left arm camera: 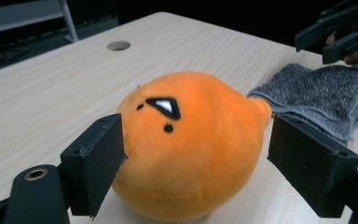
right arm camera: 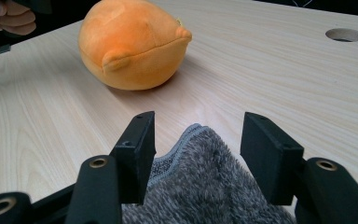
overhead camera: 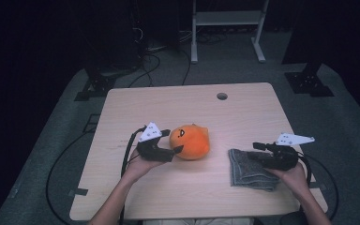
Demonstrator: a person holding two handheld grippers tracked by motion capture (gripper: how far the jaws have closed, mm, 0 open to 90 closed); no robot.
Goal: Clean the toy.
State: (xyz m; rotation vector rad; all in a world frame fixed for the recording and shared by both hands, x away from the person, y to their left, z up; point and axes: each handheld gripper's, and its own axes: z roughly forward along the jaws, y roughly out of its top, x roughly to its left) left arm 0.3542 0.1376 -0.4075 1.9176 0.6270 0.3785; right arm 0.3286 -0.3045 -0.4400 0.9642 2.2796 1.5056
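While the orange plush toy sits near the middle of the pale wooden surface, the left gripper is right beside it on its left. Its fingers are spread wide, one on each side of the toy, and I cannot tell if they touch it. The right gripper is over a grey towel, which lies flat to the right of the toy, apart from it. Its fingers are spread too, with a towel corner between them.
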